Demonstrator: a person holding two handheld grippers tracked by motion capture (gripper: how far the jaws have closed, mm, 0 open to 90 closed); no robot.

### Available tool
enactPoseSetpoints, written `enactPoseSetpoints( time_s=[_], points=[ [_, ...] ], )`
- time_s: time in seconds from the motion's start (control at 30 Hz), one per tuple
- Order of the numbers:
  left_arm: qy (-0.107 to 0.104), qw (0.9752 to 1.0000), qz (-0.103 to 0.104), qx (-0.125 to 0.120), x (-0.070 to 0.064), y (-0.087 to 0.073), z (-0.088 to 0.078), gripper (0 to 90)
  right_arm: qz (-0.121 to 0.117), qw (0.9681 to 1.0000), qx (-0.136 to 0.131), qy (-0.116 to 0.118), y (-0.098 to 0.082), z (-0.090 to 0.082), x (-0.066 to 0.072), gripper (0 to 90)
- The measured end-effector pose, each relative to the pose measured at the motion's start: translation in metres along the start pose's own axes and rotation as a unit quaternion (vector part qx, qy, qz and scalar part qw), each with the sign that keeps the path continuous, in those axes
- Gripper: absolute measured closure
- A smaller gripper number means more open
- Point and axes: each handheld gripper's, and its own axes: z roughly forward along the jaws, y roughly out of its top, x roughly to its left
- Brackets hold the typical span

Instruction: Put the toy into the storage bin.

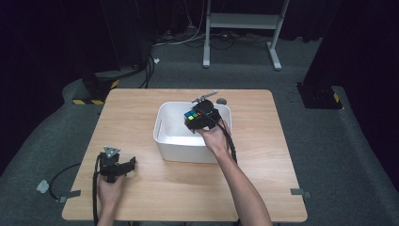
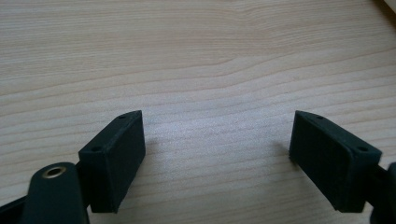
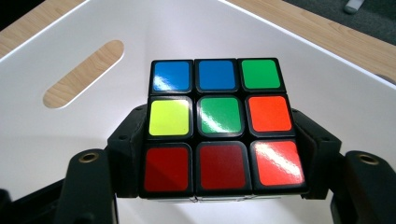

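Note:
A scrambled Rubik's cube (image 3: 219, 126) with blue, green, yellow, orange and red stickers is clamped between the jaws of my right gripper (image 3: 219, 156). In the high view the right gripper (image 1: 200, 117) holds the cube (image 1: 192, 115) above the inside of a white plastic bin (image 1: 164, 136) in the middle of the table. The bin's wall (image 3: 60, 140) with an oval handle slot lies behind the cube. My left gripper (image 1: 123, 165) rests near the table's front left, jaws wide apart. Bare wood lies between its fingers (image 2: 114, 161).
The wooden table (image 1: 136, 108) has bare room left of and in front of the bin. A small grey round object (image 1: 221, 101) lies behind the bin. Beyond the table, cables and a white stand (image 1: 240, 21) sit on the grey floor.

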Motion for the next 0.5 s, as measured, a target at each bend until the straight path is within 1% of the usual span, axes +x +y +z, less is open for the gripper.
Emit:
enactPoseSetpoints(
  time_s=[0.03,0.1,0.23,0.5],
  points=[
    [0.0,1.0,0.0,0.0,0.0,0.0,0.0,18.5,0.003,1.0,0.0,0.001,-0.001,-0.001,0.001,33.8],
    [0.0,1.0,0.0,0.0,0.0,0.0,0.0,18.5,-0.001,1.0,0.001,0.002,-0.002,-0.001,0.002,33.8],
    [0.0,1.0,0.0,0.0,0.0,0.0,0.0,18.5,0.001,1.0,0.003,0.004,-0.004,-0.002,0.003,33.8],
    [0.001,1.0,0.0,0.0,0.0,0.0,0.0,18.6,0.001,0.9999,-0.002,0.013,-0.011,-0.008,0.007,33.8]
  ],
)
